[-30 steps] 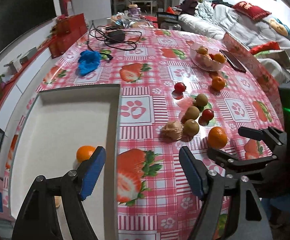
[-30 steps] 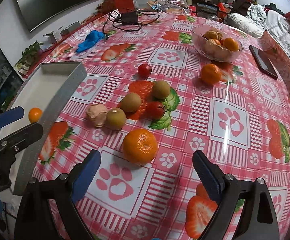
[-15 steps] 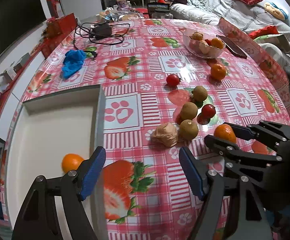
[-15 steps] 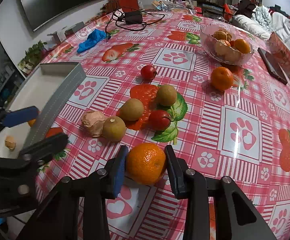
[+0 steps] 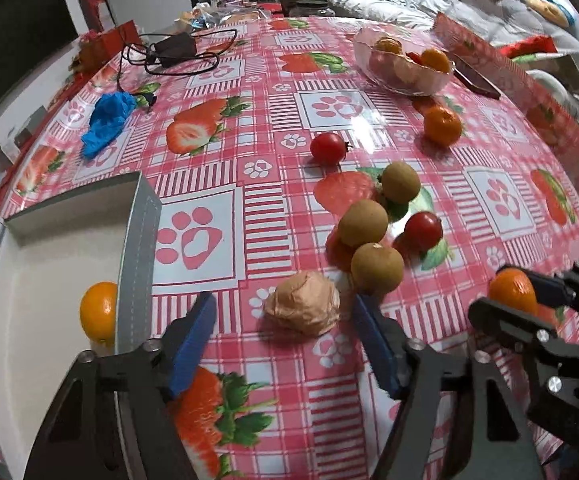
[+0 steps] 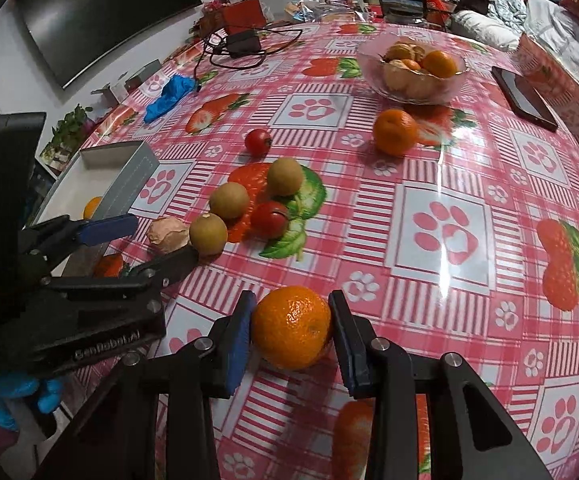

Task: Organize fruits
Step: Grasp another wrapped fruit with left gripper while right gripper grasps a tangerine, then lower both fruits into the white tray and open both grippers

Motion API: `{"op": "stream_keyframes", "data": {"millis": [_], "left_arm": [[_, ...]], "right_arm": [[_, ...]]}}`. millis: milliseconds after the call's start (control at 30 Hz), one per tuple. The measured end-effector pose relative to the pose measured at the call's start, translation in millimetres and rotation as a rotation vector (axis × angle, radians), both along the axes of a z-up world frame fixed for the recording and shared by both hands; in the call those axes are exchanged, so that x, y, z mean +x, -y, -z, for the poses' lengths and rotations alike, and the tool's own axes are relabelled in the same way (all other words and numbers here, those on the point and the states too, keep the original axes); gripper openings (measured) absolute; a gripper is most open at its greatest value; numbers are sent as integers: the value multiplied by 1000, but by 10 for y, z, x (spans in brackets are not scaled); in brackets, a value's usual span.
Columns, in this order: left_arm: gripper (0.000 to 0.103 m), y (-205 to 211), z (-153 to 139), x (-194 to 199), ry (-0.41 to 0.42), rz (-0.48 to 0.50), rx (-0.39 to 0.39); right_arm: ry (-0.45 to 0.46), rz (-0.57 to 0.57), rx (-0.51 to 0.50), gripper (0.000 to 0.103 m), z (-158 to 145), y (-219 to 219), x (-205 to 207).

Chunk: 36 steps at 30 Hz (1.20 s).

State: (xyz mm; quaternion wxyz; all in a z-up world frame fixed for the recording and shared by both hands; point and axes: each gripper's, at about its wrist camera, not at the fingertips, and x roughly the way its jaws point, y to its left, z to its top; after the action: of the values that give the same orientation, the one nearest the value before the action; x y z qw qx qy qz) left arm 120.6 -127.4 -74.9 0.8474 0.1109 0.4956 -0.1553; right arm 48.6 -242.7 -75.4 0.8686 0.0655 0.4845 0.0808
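Observation:
My right gripper (image 6: 291, 332) is shut on an orange (image 6: 291, 326), also seen in the left wrist view (image 5: 513, 290). My left gripper (image 5: 283, 340) is open, its jaws either side of a crumpled beige lump (image 5: 303, 308) on the tablecloth. Beyond it lie three brown kiwis (image 5: 363, 222), two red tomatoes (image 5: 423, 230) and another orange (image 5: 441, 126). A white tray with a grey wall (image 5: 137, 248) at the left holds one orange (image 5: 97, 310). In the right wrist view the left gripper (image 6: 157, 240) is near the lump (image 6: 167, 234).
A glass bowl (image 6: 413, 70) of oranges stands at the back right beside a black phone (image 6: 523, 98). A blue cloth (image 5: 107, 122) and a black charger with cable (image 5: 173, 50) lie at the back left. The table edge curves close on the right.
My right gripper closed on the orange and holds it. My left gripper moved forward and right, from beside the tray to around the beige lump.

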Motion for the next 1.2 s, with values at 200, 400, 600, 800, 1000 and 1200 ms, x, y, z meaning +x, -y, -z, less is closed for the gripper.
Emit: {"op": "stream_keyframes", "data": {"millis": [200, 400, 600, 800, 1000, 1200], "left_arm": [[31, 66, -14, -14, 4, 19, -6], [30, -52, -73, -152, -18, -4, -37], [30, -270, -362, -316, 16, -34, -101], [30, -602, -654, -439, 75, -80, -136], [30, -1026, -707, -470, 93, -166, -125], [30, -1527, -649, -491, 99, -266, -96]], "right_arm": [[-4, 18, 12, 39, -14, 82, -36], [-2, 23, 13, 39, -46, 105, -98], [1, 26, 19, 39, -120, 88, -148], [21, 7, 21, 39, -272, -91, -158], [34, -55, 32, 39, -412, -474, -99], [40, -158, 23, 39, -509, -1042, -19]]}}
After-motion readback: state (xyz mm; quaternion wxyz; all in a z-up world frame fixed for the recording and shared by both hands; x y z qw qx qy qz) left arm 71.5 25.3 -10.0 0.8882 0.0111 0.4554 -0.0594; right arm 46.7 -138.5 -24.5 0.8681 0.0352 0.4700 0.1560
